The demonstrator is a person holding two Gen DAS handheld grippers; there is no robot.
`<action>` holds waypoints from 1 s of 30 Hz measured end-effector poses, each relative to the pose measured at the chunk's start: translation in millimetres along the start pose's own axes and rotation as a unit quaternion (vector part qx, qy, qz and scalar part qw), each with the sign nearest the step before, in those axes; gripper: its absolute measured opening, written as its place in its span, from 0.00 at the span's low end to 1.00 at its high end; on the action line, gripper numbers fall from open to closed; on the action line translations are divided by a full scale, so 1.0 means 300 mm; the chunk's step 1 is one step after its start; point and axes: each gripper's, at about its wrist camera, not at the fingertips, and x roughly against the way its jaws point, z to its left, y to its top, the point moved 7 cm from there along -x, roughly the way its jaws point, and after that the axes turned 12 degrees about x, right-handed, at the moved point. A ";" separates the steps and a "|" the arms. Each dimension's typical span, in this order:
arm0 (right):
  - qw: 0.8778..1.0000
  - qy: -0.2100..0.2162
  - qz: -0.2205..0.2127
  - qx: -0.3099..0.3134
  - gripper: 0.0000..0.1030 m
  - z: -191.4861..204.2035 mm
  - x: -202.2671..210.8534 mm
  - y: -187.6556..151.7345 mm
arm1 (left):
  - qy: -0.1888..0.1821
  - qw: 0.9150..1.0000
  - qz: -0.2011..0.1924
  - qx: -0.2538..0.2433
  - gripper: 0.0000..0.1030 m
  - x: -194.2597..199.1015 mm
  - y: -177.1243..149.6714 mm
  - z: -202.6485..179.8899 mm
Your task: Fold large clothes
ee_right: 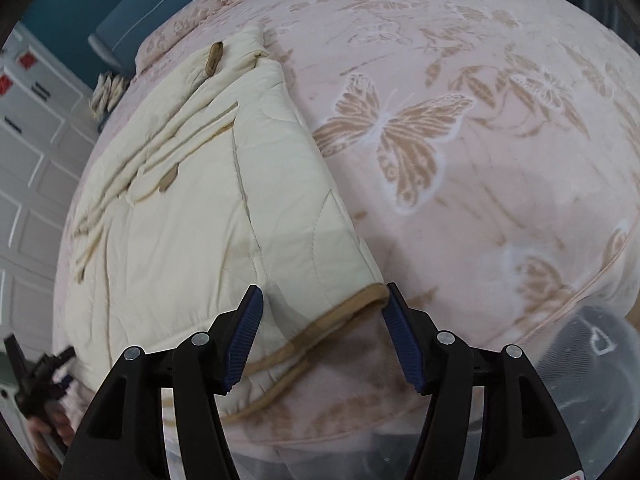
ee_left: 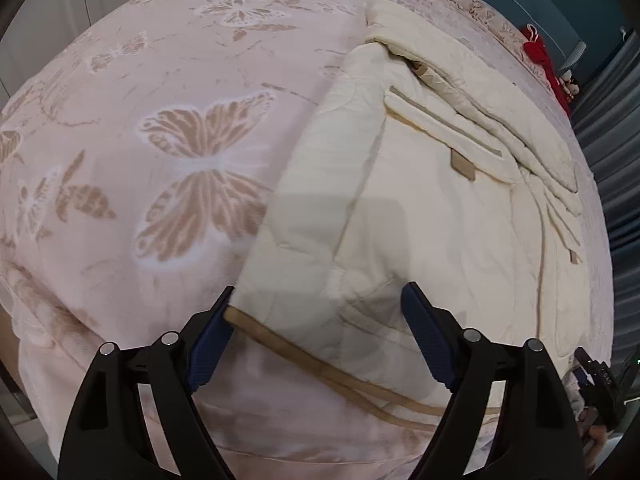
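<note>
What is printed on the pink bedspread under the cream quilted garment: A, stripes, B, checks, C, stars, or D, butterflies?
D: the pink bedspread shows large tan-and-white butterflies beside the cream quilted garment, and the right wrist view shows them too.

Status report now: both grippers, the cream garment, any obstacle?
Left gripper open, right gripper open, each over a hem corner. Cream garment flat on butterfly blanket, not gripped. Nothing in the way.
</note>
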 end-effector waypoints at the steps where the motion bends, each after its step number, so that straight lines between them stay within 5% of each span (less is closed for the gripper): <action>1: 1.000 0.005 -0.002 -0.004 0.58 0.005 0.000 0.003 | 0.000 1.000 0.001 -0.001 0.68 0.003 -0.001 -0.008; 2: 1.000 0.005 -0.003 -0.003 0.54 0.012 0.002 0.005 | 0.001 1.000 0.002 -0.007 0.60 0.005 -0.004 -0.017; 4: 1.000 0.010 0.004 0.010 0.21 0.028 0.002 0.008 | 0.016 0.999 0.001 -0.033 0.37 0.017 -0.012 -0.031; 8: 0.999 0.005 0.010 0.042 0.10 0.069 0.038 0.025 | 0.033 0.997 -0.007 -0.076 0.11 0.062 -0.017 -0.047; 19: 0.982 -0.049 0.024 0.180 0.04 0.097 0.232 -0.015 | 0.007 0.989 -0.031 -0.142 0.03 0.286 -0.115 -0.063; 22: 0.974 -0.056 0.059 0.213 0.04 0.087 0.258 -0.104 | 0.015 0.987 -0.017 -0.157 0.03 0.334 -0.193 -0.028; 26: 0.945 -0.059 0.125 0.296 0.03 0.087 0.349 -0.293 | 0.033 0.982 0.008 -0.187 0.03 0.428 -0.323 0.046; 30: 0.937 -0.041 0.157 0.308 0.03 0.091 0.490 -0.432 | 0.034 0.980 0.033 -0.192 0.03 0.556 -0.452 0.117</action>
